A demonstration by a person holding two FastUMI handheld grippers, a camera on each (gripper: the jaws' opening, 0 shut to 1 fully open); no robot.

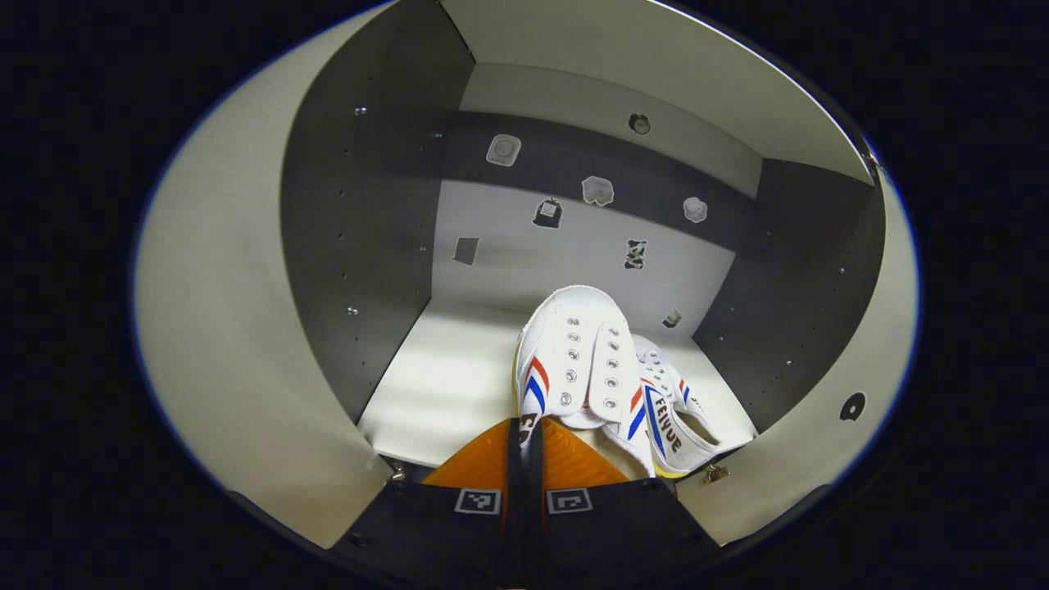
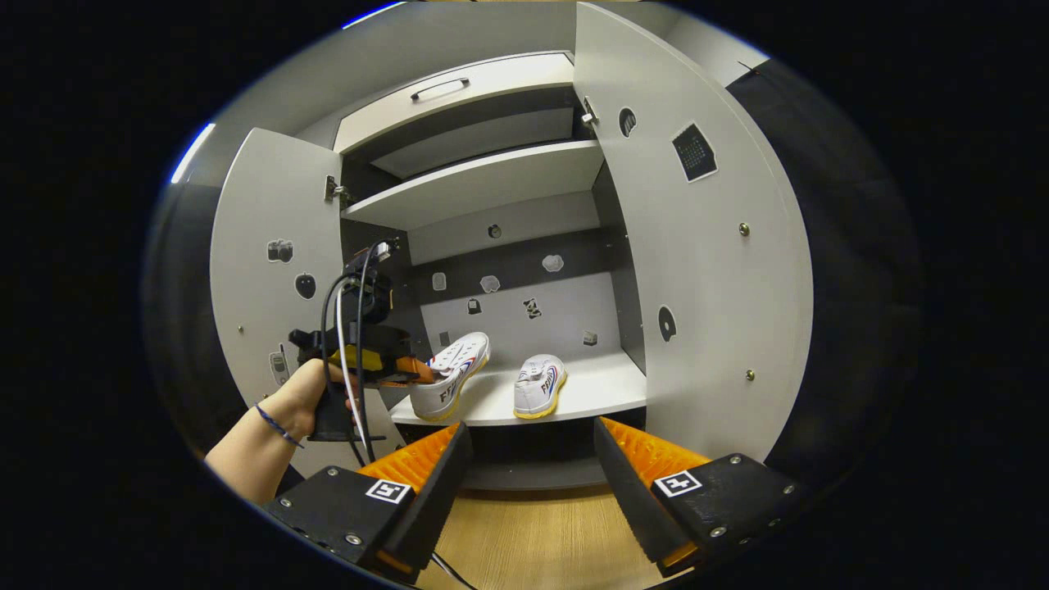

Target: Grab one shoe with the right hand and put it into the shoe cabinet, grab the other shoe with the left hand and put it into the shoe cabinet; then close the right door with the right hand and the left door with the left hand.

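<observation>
- Left gripper view: left gripper (image 1: 525, 447), jaws clenched on the heel of the near shoe (image 1: 578, 369), held over the cabinet shelf (image 1: 442, 385); second shoe (image 1: 676, 418) just right of it.
- Right gripper view: right gripper (image 2: 531, 467) back from the shoe cabinet (image 2: 492, 176), jaws released; both doors open; the far-right shoe (image 2: 539, 385) rests on the shelf.

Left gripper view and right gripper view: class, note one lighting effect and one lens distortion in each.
Left gripper view: bright glare streaks across the cabinet shelf, and the side walls bow outward. Right gripper view: the right door curves like a barrel, and the lower shelf is evenly lit with soft shadows under both shoes.
</observation>
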